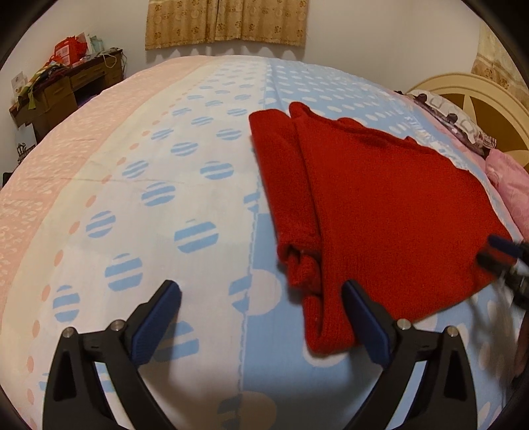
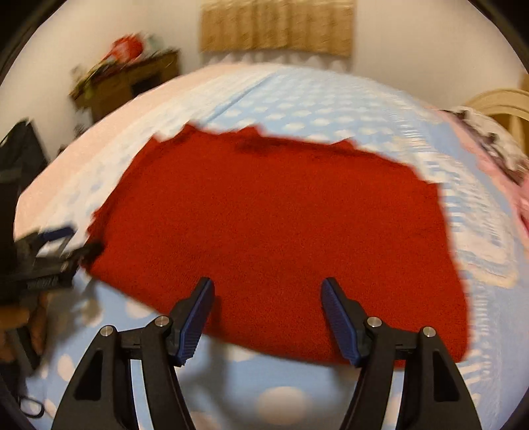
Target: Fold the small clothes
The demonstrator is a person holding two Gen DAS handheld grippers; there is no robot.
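A red knit sweater (image 1: 380, 205) lies partly folded on the bed, its sleeve folded in along the left side. My left gripper (image 1: 261, 291) is open just above the bedspread, at the sweater's near left corner, holding nothing. My right gripper (image 2: 266, 287) is open over the sweater's near hem (image 2: 271, 231), holding nothing. The right gripper also shows blurred at the right edge of the left wrist view (image 1: 502, 254). The left gripper shows blurred at the left of the right wrist view (image 2: 49, 251). The right wrist view is motion-blurred.
The bedspread (image 1: 165, 198) is pink, white and blue with dots. Pillows (image 1: 463, 122) and a cream headboard (image 1: 479, 92) lie at the right. A cluttered wooden desk (image 1: 66, 82) stands at the far left. A curtain (image 1: 228, 20) hangs on the back wall.
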